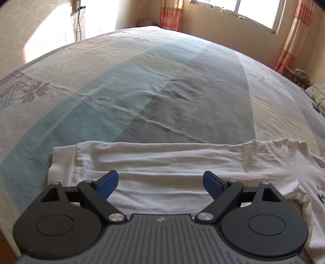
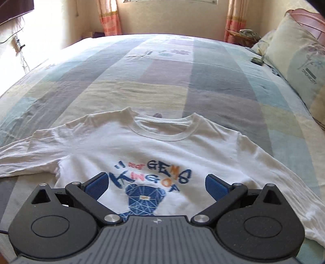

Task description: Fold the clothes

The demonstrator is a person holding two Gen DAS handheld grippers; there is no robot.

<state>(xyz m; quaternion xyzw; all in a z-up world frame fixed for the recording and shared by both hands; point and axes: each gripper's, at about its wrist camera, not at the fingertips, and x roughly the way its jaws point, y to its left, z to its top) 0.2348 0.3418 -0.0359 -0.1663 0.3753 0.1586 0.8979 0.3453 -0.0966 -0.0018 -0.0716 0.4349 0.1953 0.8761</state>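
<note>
Bed (image 2: 162, 67) with pastel patchwork cover fills the room. Behind it, a sunlit window (image 1: 256, 12) flanked by orange curtains (image 1: 170, 14). Pillows (image 2: 300, 61) at the bed's right end. Cream walls (image 2: 172, 18).

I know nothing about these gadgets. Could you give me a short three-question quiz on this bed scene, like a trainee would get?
1. True or false: the white long-sleeved cotton shirt lies print side up on the patchwork pastel bedsheet.
2. Which part of the shirt is under the left hand-held gripper: A) collar B) sleeve C) hem?
3. Fill in: the right hand-held gripper hovers over the blue ____ print.

Key: 1 true; 2 B; 3 gem.
</note>
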